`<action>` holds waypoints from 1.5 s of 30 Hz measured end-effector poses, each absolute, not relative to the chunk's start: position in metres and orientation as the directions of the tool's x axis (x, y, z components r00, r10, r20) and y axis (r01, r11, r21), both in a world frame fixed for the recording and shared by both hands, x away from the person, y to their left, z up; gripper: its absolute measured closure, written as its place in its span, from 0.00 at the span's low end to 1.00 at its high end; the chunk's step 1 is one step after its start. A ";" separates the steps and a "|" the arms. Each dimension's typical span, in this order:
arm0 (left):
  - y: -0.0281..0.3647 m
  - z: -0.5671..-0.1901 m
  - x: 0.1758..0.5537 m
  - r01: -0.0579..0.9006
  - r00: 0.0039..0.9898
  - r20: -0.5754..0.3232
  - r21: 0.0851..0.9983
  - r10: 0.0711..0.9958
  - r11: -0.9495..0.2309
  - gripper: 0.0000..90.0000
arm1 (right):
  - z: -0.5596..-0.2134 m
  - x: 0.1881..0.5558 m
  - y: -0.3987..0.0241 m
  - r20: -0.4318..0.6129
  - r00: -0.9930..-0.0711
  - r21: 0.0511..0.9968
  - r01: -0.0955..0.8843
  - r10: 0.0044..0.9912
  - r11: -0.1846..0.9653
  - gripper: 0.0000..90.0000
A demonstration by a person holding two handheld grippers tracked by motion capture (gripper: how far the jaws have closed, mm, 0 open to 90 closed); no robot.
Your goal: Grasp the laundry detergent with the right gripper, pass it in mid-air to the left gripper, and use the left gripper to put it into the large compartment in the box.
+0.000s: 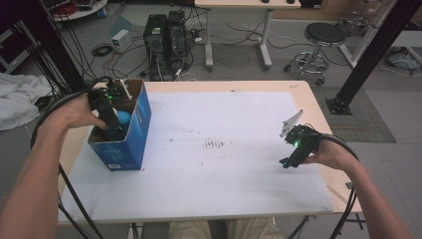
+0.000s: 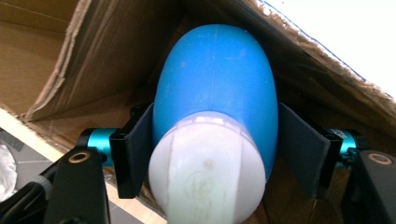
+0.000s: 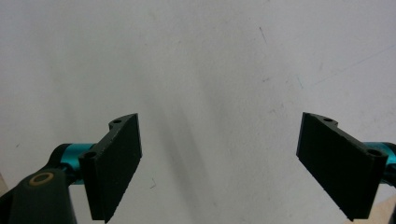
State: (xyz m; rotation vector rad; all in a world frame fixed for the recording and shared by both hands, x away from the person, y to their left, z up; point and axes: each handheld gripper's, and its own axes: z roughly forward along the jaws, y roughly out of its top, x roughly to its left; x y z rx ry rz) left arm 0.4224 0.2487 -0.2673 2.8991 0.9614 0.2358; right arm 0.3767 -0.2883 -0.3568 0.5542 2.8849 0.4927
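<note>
Left gripper is reaching down inside the blue cardboard box, its jaws flanking a blue-and-white bulb-shaped object; whether the pads are pressing on it cannot be told. Risk: the rounded body is likely slipping out, or rolling into the box's corner. The torn cardboard flap is crowding the withdrawal path. Right gripper is idling over the white table sheet, jaws wide apart, holding nothing.

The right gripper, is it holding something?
No, the right gripper has its jaws wide apart with nothing between them above the white table cover.
</note>
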 end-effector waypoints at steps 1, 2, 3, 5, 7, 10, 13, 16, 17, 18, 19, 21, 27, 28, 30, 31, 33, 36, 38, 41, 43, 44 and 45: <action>0.249 -0.267 0.422 0.587 0.791 0.121 0.125 0.599 -0.800 0.35 | -0.356 0.377 -0.288 -0.098 -0.919 0.348 0.328 0.382 0.878 0.15; 0.249 -0.266 0.423 0.586 0.792 0.122 0.124 0.599 -0.801 0.34 | -0.356 0.377 -0.287 -0.097 -0.919 0.348 0.328 0.382 0.878 0.15; 0.249 -0.265 0.423 0.585 0.793 0.124 0.119 0.597 -0.802 0.34 | -0.356 0.377 -0.287 -0.098 -0.920 0.350 0.326 0.381 0.878 0.15; 0.249 -0.264 0.423 0.586 0.792 0.124 0.119 0.598 -0.801 0.33 | -0.356 0.376 -0.286 -0.100 -0.919 0.349 0.326 0.381 0.879 0.15; 0.249 -0.263 0.424 0.588 0.791 0.125 0.119 0.599 -0.800 0.33 | -0.356 0.376 -0.286 -0.102 -0.921 0.349 0.321 0.377 0.880 0.15; 0.249 -0.261 0.425 0.586 0.792 0.129 0.116 0.597 -0.802 0.32 | -0.356 0.376 -0.286 -0.102 -0.920 0.346 0.325 0.379 0.880 0.15; 0.248 -0.259 0.425 0.585 0.791 0.134 0.120 0.597 -0.802 0.31 | -0.357 0.376 -0.287 -0.101 -0.919 0.344 0.327 0.381 0.880 0.15; 0.247 -0.255 0.425 0.582 0.793 0.140 0.116 0.593 -0.805 0.31 | -0.357 0.375 -0.288 -0.102 -0.918 0.341 0.330 0.384 0.880 0.15; 0.246 -0.254 0.425 0.582 0.793 0.141 0.116 0.593 -0.805 0.31 | -0.357 0.376 -0.288 -0.103 -0.919 0.341 0.327 0.381 0.881 0.15; 0.246 -0.252 0.425 0.583 0.791 0.143 0.120 0.595 -0.804 0.31 | -0.357 0.376 -0.288 -0.104 -0.919 0.343 0.327 0.381 0.881 0.15; 0.246 -0.250 0.425 0.581 0.791 0.146 0.120 0.594 -0.805 0.31 | -0.357 0.375 -0.288 -0.103 -0.918 0.342 0.328 0.382 0.880 0.15; 0.245 -0.247 0.424 0.581 0.790 0.155 0.120 0.594 -0.805 0.30 | -0.357 0.375 -0.289 -0.103 -0.918 0.343 0.329 0.383 0.880 0.15; 0.240 -0.234 0.421 0.567 0.794 0.176 0.128 0.581 -0.814 0.29 | -0.359 0.375 -0.288 -0.105 -0.918 0.340 0.328 0.382 0.881 0.15; 0.239 -0.231 0.420 0.565 0.795 0.182 0.127 0.579 -0.815 0.29 | -0.359 0.375 -0.288 -0.105 -0.918 0.342 0.327 0.382 0.881 0.15; 0.235 -0.226 0.419 0.554 0.798 0.194 0.137 0.571 -0.821 0.28 | -0.359 0.375 -0.287 -0.106 -0.918 0.341 0.327 0.382 0.882 0.15; 0.233 -0.223 0.418 0.549 0.799 0.195 0.147 0.568 -0.823 0.28 | -0.359 0.375 -0.287 -0.105 -0.919 0.341 0.326 0.381 0.882 0.15; 0.228 -0.218 0.416 0.539 0.803 0.203 0.154 0.561 -0.828 0.28 | -0.359 0.374 -0.287 -0.106 -0.918 0.340 0.329 0.383 0.881 0.15; 0.218 -0.210 0.414 0.519 0.811 0.221 0.154 0.541 -0.841 0.28 | -0.359 0.374 -0.287 -0.106 -0.917 0.338 0.330 0.384 0.881 0.15; 0.210 -0.205 0.413 0.501 0.819 0.234 0.156 0.525 -0.851 0.27 | -0.359 0.375 -0.287 -0.106 -0.918 0.339 0.328 0.382 0.882 0.15; 0.197 -0.200 0.411 0.475 0.830 0.246 0.158 0.501 -0.866 0.27 | -0.359 0.374 -0.286 -0.109 -0.919 0.342 0.324 0.379 0.882 0.15; 0.188 -0.197 0.410 0.458 0.839 0.249 0.157 0.484 -0.875 0.27 | -0.360 0.374 -0.286 -0.109 -0.918 0.339 0.326 0.382 0.882 0.15; 0.183 -0.196 0.410 0.446 0.845 0.251 0.154 0.471 -0.882 0.27 | -0.360 0.374 -0.286 -0.107 -0.917 0.337 0.330 0.384 0.882 0.15; 0.177 -0.196 0.409 0.437 0.850 0.251 0.153 0.462 -0.886 0.27 | -0.360 0.374 -0.286 -0.108 -0.919 0.336 0.325 0.379 0.884 0.15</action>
